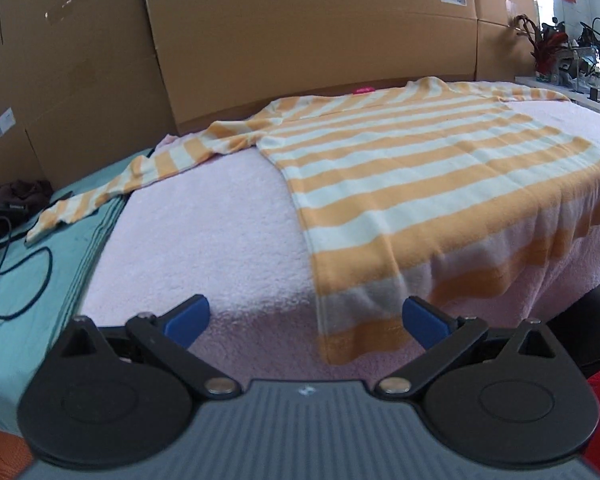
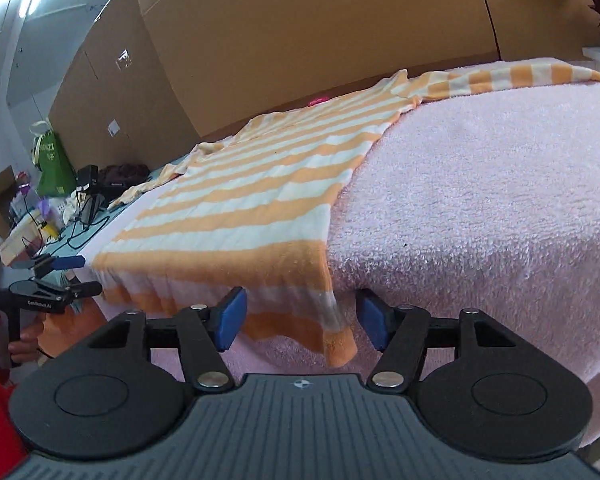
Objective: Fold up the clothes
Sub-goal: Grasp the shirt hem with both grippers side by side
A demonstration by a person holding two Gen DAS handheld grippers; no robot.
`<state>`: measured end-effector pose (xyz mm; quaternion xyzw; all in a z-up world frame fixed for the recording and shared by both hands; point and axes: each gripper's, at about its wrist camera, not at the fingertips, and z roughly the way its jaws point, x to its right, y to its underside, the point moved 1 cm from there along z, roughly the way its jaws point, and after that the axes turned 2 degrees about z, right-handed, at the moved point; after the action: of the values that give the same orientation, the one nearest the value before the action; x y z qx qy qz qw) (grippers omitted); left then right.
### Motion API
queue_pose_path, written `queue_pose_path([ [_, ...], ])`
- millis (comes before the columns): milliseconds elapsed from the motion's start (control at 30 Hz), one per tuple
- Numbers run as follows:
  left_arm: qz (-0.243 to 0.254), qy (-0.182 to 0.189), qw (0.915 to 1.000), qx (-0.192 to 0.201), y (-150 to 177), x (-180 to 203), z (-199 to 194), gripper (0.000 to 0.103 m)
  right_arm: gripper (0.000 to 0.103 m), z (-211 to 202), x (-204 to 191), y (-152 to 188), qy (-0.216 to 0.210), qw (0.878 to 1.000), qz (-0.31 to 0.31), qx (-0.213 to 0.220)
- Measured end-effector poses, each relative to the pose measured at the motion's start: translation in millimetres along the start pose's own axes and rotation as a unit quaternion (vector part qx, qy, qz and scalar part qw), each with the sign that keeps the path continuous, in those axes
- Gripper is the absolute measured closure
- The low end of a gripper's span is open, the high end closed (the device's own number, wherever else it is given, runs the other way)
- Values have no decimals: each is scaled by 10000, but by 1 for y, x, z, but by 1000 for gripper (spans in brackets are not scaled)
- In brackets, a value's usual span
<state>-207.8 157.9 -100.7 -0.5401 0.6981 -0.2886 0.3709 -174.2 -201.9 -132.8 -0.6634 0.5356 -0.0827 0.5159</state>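
On pink towel (image 1: 204, 216), striped shirt (image 1: 400, 168) flat

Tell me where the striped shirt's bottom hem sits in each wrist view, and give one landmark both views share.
Left wrist view: the hem of the striped shirt drapes over the near edge of the pink blanket, lower centre-right, above the open left gripper.
Right wrist view: hem lower centre-left, its corner hanging between the open right gripper's pads.
Shared landmark: the cardboard boxes behind.
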Motion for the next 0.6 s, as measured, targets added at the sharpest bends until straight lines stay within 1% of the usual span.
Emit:
queue_pose_path([
  [33,-33,54,10000,-22,0,1,-1,1,39,1,4,0,8,10000,63,4],
  [67,-97,236,9996,-81,1,1,-3,1,40,-1,7,-1,-42,9999,123,27],
  [100,-168,396,9990,-130,3,1,-4,1,45,-2,10,-2,-92,9998,183,50],
  [133,-269,460,9985,-134,6,0,-3,1,52,-4,13,-3,-141,9996,243,67],
  [200,-470,587,9971,-143,11,-2,-1,1,91,-4,16,-5,-141,9995,258,62],
  [233,-571,651,9961,-147,14,-3,0,1,97,-2,16,-5,-142,9997,178,43],
  [300,-783,801,9936,-154,18,-6,3,1,98,1,15,-6,-312,9994,130,-74],
  [400,-1201,1373,9830,-187,16,-17,23,1,98,2,14,-6,-375,9990,111,-202],
  [500,-1464,1757,9733,-211,14,-30,34,2,98,-2,18,-7,-440,9984,307,-169],
  [533,-1554,1888,9694,-224,13,-34,37,6,97,-2,19,-6,-461,9981,373,-188],
  [600,-1756,2238,9582,-310,11,-46,39,11,97,-3,21,-4,-493,9975,458,-215],
])
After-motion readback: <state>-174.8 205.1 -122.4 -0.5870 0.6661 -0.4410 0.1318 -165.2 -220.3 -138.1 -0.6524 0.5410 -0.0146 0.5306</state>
